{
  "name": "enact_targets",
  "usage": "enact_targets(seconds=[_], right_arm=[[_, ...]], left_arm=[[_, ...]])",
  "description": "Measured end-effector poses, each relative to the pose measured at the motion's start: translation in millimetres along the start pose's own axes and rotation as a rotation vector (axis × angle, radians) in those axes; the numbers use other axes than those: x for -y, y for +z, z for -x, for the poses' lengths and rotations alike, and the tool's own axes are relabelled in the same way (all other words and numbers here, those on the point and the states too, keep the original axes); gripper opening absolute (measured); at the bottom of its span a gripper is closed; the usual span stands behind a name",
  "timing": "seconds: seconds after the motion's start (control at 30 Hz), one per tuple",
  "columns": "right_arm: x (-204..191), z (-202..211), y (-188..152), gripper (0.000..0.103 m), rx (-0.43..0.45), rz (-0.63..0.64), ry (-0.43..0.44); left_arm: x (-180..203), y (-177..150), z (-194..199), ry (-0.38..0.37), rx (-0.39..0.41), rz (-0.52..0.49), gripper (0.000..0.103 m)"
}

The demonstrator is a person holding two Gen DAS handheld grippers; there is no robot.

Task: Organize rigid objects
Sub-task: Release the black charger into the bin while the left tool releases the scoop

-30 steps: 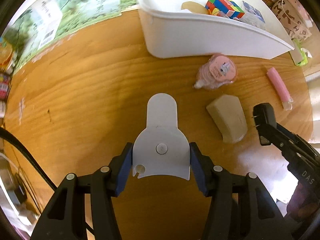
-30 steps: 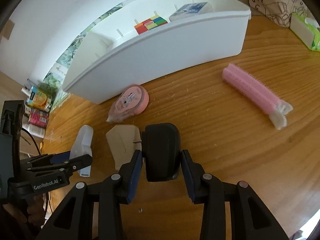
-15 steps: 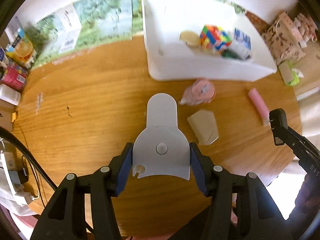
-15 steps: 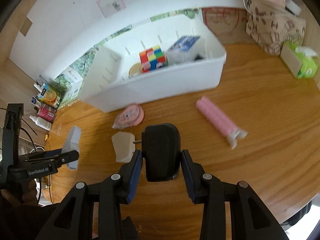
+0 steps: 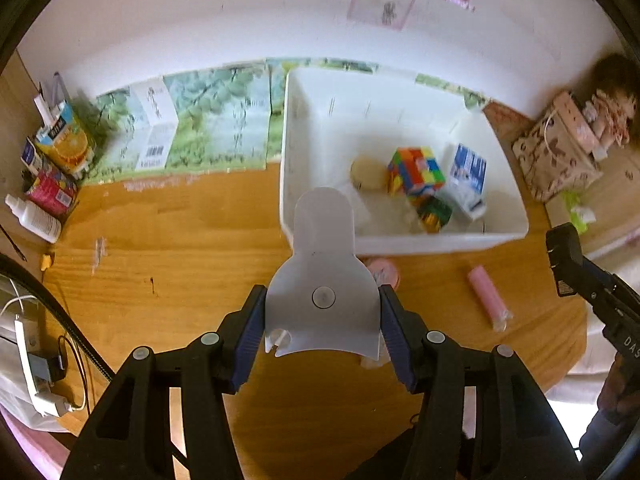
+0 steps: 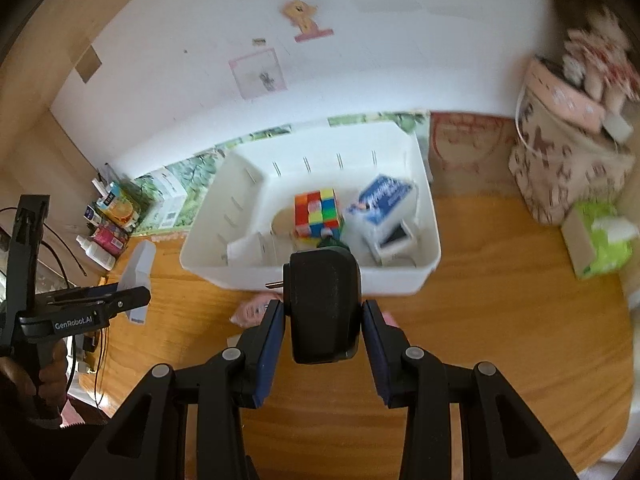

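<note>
My left gripper point(image 5: 322, 336) is shut on a flat white plastic piece point(image 5: 322, 280), held high above the wooden table, just in front of the white bin point(image 5: 400, 240). My right gripper point(image 6: 323, 328) is shut on a black plug adapter point(image 6: 323, 304), also held high in front of the bin point(image 6: 400, 284). The bin holds a colourful puzzle cube point(image 5: 416, 170), a blue-and-white box point(image 5: 466, 180) and a round beige thing point(image 5: 366, 174). A pink round case point(image 5: 384, 274) and a pink tube point(image 5: 486, 296) lie on the table below.
A patterned gift bag point(image 6: 568, 160) and a green tissue pack point(image 6: 600, 244) stand at the right. Cartons and bottles point(image 5: 52, 168) crowd the far left corner. Cables and a power strip point(image 5: 36, 368) hang off the left edge. A wall is behind the bin.
Both grippers have risen well above the table and tilted up, each still holding its object. The bin's inside and the wall now show; the beige block is hidden under the left gripper.
</note>
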State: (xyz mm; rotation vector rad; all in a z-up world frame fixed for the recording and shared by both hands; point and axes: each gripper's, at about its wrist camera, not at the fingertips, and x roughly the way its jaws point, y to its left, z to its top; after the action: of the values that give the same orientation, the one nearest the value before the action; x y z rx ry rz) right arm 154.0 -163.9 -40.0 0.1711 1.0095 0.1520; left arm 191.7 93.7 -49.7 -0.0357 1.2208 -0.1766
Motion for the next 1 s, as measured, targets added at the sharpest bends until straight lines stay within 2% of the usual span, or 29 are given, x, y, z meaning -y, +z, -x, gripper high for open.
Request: enact_targets(seconds=[0.27, 0.6, 0.8, 1.0], right_arm=[[2, -16, 34, 0.039, 0.002, 0.076, 0.019], [17, -52, 55, 0.04, -0.013, 0.142, 0.031], [20, -69, 61, 0.04, 0.011, 0.168, 0.046], [22, -77, 64, 0.04, 0.055, 0.163, 0.057]], left_arm=[[15, 29, -2, -0.002, 0.079, 0.028, 0.059], [27, 49, -30, -0.089, 0.166, 0.046, 0.059], [27, 50, -45, -0.161, 0.236, 0.043, 0.059], [25, 50, -48, -0.2, 0.316, 0.03, 0.059]])
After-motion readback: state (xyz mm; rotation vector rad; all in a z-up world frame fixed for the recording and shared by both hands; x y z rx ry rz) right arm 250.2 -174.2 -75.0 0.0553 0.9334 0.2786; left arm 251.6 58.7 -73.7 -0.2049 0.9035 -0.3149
